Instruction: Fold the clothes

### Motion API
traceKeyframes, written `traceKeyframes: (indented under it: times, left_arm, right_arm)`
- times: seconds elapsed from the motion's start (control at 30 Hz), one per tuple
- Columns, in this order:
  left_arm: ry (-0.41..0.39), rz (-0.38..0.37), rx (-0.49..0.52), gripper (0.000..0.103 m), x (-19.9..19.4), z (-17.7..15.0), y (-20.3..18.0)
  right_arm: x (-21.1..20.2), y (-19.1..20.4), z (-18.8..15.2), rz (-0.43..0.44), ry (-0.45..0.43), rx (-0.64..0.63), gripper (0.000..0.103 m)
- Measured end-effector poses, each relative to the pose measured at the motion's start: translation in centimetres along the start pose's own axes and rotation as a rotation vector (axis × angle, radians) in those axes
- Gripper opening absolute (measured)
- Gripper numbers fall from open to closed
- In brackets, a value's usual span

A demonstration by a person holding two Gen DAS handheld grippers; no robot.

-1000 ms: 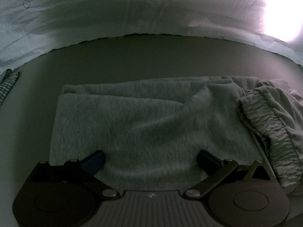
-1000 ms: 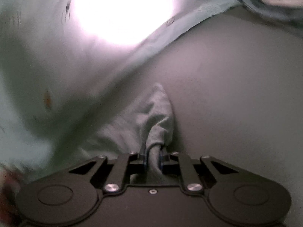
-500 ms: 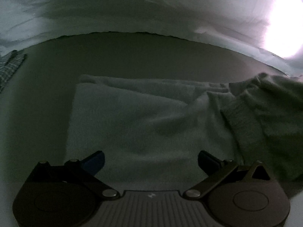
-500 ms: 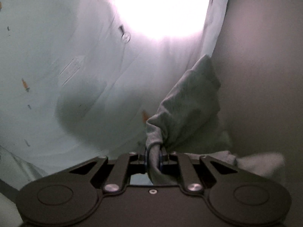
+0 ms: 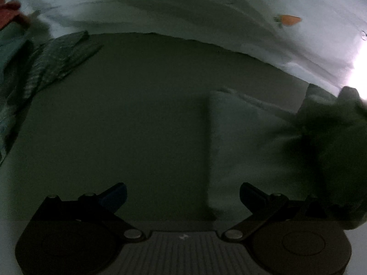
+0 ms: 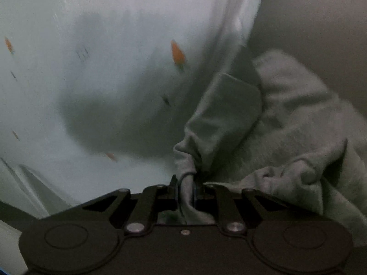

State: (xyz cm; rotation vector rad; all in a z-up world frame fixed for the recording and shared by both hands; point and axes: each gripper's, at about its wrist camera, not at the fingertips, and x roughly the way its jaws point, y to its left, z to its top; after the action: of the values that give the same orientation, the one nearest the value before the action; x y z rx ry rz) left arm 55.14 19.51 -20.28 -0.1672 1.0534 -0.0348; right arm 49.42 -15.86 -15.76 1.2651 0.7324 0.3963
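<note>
Grey sweatpants (image 5: pixel 247 142) lie partly folded on the dark mat (image 5: pixel 137 105), at the right of the left wrist view. My left gripper (image 5: pixel 182 194) is open and empty, low over the mat at the garment's left folded edge. My right gripper (image 6: pixel 187 186) is shut on a bunched fold of the same grey sweatpants (image 6: pixel 286 119) and holds it lifted, the cloth draping down to the right. That raised part shows dark and blurred at the right of the left wrist view (image 5: pixel 330 137).
A pale sheet with small carrot prints (image 5: pixel 286 20) borders the mat at the back and fills the left of the right wrist view (image 6: pixel 91 68). A checked garment (image 5: pixel 52 57) lies at the mat's far left, with something red (image 5: pixel 9 13) beyond it.
My left gripper has slid left, so the sweatpants now sit to its right. My right gripper has carried the held fold further over the garment, toward the left.
</note>
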Motion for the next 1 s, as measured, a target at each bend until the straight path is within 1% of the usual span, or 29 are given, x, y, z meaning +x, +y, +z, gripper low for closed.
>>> traceKeyframes:
  times: [0.03,0.13,0.2,0.27,0.37,0.43,0.5,0.57,0.7,0.8,0.87,0.93,1.0]
  left_arm:
    - [0.009,0.003,-0.013,0.103,0.4,0.1,0.5]
    - [0.020,0.000,-0.055,0.103,1.0,0.2,2.0]
    - [0.010,-0.007,-0.077,0.103,1.1,0.4,2.7]
    - [-0.004,-0.014,-0.094,0.103,1.1,0.5,3.2]
    - [-0.021,-0.023,-0.111,0.103,1.1,0.5,3.6]
    - [-0.030,-0.038,-0.121,0.103,1.0,0.6,3.8]
    - [-0.034,-0.070,-0.136,0.103,0.7,0.6,3.9]
    - [-0.038,-0.108,-0.157,0.103,0.2,0.5,3.9]
    - [-0.038,-0.166,-0.190,0.103,-0.1,0.6,3.4]
    - [-0.033,-0.190,-0.183,0.103,0.3,0.8,2.6]
    - [-0.029,-0.199,-0.167,0.103,0.2,0.5,1.9]
    - [-0.026,-0.203,-0.149,0.103,0.1,0.4,1.3]
    - [-0.026,-0.205,-0.138,0.103,-0.1,0.3,0.9]
  right_arm:
    - [1.0,-0.1,-0.7,-0.024,0.028,0.001,0.023]
    - [3.2,-1.4,-2.5,-0.091,0.128,0.042,0.047]
    - [3.9,-1.6,-3.4,-0.114,0.188,0.048,0.047]
    - [3.8,-0.8,-3.8,-0.092,0.220,0.011,0.051]
    - [2.8,0.2,-3.4,-0.049,0.217,-0.026,0.051]
    - [1.5,0.6,-2.9,-0.021,0.170,-0.033,0.051]
    - [1.0,0.8,-1.8,-0.013,0.109,-0.026,0.048]
    - [-0.1,0.5,-1.1,-0.024,0.042,-0.011,0.044]
    - [-3.4,-0.8,0.2,-0.056,-0.087,0.029,0.044]
    - [-5.0,-2.1,0.6,-0.078,-0.145,0.091,0.043]
    - [-5.4,-3.1,0.5,-0.071,-0.148,0.134,0.041]
    - [-4.9,-3.9,-0.1,-0.081,-0.111,0.176,0.040]
    - [-3.6,-4.4,-1.3,-0.104,-0.059,0.208,0.036]
